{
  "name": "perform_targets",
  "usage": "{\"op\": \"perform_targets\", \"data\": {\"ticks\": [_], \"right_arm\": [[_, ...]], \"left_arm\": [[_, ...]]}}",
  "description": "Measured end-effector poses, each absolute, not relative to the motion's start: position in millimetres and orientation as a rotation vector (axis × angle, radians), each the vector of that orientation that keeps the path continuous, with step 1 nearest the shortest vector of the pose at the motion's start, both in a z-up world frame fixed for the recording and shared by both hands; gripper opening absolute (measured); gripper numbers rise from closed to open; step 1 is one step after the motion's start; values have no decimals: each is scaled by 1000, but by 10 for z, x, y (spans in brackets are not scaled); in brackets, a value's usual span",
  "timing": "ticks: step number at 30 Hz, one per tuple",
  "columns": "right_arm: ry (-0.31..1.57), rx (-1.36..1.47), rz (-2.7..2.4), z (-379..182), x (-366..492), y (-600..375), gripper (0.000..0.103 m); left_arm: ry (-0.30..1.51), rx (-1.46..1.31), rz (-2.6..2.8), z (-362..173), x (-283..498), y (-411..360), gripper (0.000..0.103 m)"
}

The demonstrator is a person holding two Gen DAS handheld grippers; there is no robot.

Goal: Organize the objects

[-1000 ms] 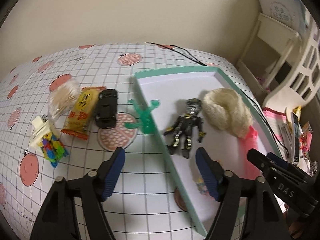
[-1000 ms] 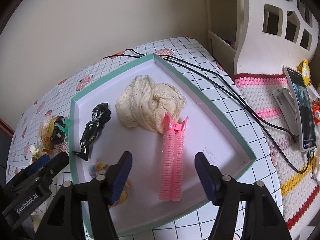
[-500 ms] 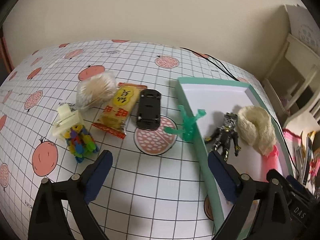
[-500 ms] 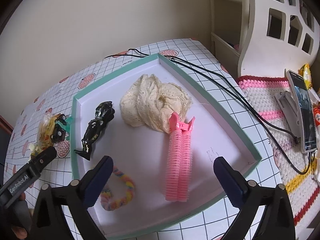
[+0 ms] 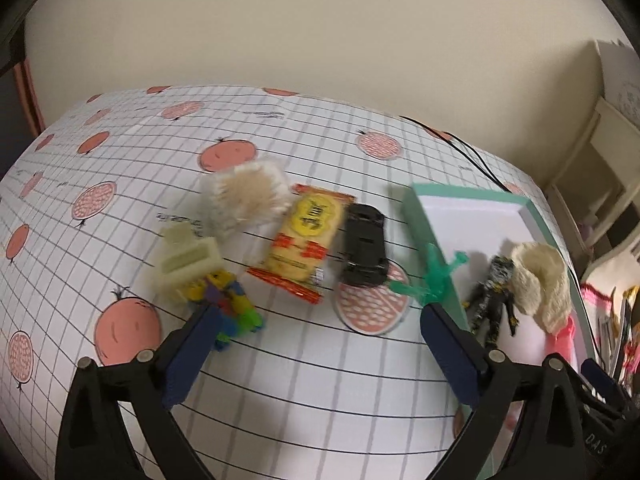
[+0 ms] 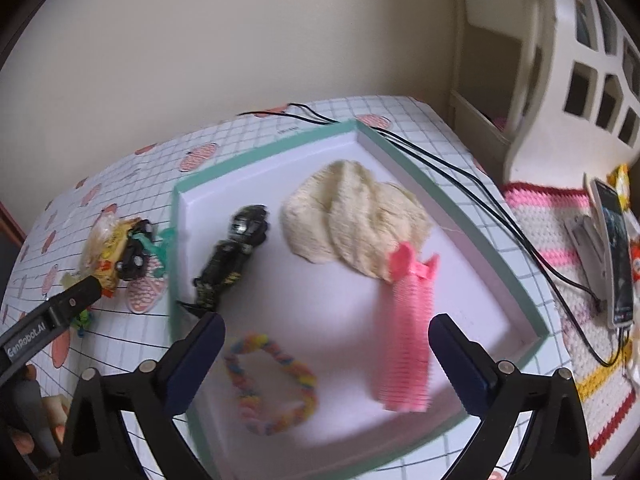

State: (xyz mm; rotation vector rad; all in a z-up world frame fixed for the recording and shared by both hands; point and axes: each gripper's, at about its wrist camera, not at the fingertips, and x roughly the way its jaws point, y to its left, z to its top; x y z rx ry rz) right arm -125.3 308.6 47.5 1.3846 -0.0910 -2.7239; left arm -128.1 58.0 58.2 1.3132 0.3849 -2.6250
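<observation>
Left of the green-rimmed white tray (image 5: 434,240), loose items await sorting on the tabletop (image 5: 300,380); left tongs (image 5: 320,354) and right tongs (image 6: 326,354) hover spread, empty.

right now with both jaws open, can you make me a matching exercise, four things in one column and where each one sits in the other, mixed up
Things:
1. black toy car
2. pink hair roller
3. green toy figure
4. rainbow bracelet

Places:
A. in the tray, near corner, between the right gripper's jaws
B. on the tablecloth, beside the yellow snack packet
C. leaning on the tray's outer wall
D. in the tray, its clip end touching the cream cloth

Pairs: 1-B, 2-D, 3-C, 4-A
</observation>
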Motion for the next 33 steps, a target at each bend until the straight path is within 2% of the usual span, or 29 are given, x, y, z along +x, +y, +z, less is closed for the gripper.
{"op": "perform_targets", "data": {"ticks": [13,33], "right_arm": [[-78,1309,-2653,561,-1292,2474,103],[108,1233,-2441,534,-1353,1543,103]], "left_arm": [[524,1227,-2537,553,-1202,-91,101],[733,1241,-2397,400,-1192,-809,101]]}}
